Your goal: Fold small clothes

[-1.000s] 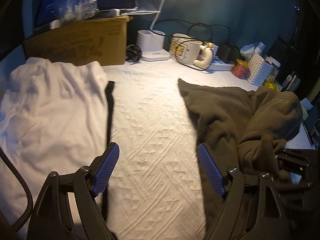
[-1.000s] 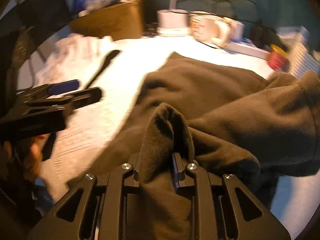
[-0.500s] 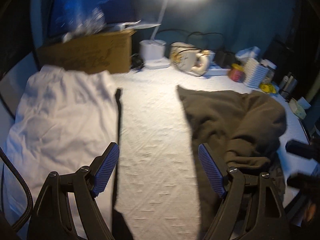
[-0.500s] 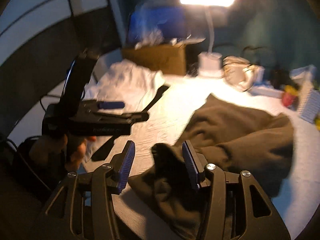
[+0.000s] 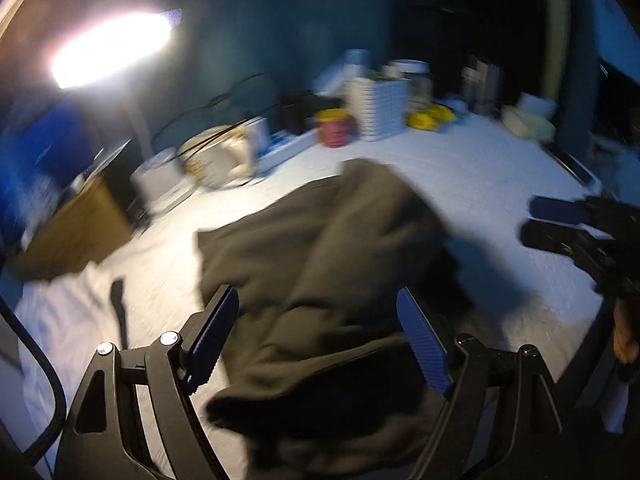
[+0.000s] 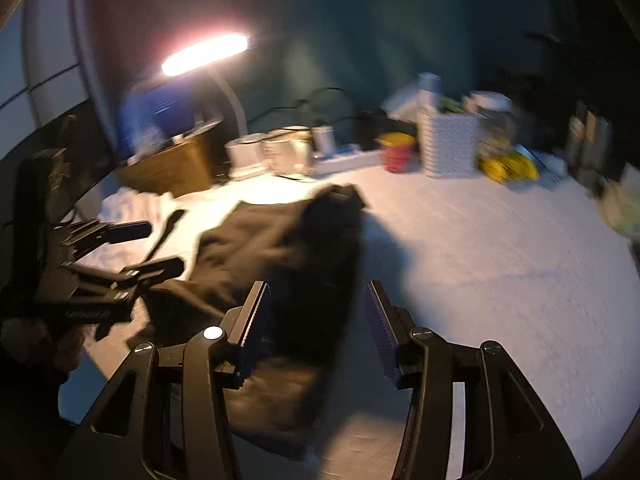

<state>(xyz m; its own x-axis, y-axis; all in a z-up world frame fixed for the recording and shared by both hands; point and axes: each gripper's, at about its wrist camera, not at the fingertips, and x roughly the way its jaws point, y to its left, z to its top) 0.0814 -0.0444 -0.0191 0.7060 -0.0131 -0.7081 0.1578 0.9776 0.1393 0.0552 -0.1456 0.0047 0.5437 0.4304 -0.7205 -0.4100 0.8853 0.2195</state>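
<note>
A dark olive-brown garment (image 5: 320, 240) lies crumpled on the white textured tabletop (image 5: 480, 184). In the left wrist view my left gripper (image 5: 314, 304) hovers open above its near part, with the cloth below the blue pads and not pinched. In the right wrist view my right gripper (image 6: 318, 296) is open over the garment's (image 6: 280, 232) near right edge, holding nothing. Each gripper shows in the other's view: the right gripper (image 5: 560, 220) at the right, the left gripper (image 6: 156, 248) at the left. A white garment (image 5: 60, 320) lies at the left.
A lit desk lamp (image 5: 108, 48), a cardboard box (image 5: 76, 232), pale mugs with cables (image 6: 288, 152), a red jar (image 6: 396, 152) and a white basket (image 6: 448, 144) line the back. A black strap (image 5: 118, 300) lies beside the white garment. Both views are blurred.
The right gripper let go of the fold of dark cloth it was pinching and opened. Both grippers drew back, rose and swung to the right; the garment now lies on the table.
</note>
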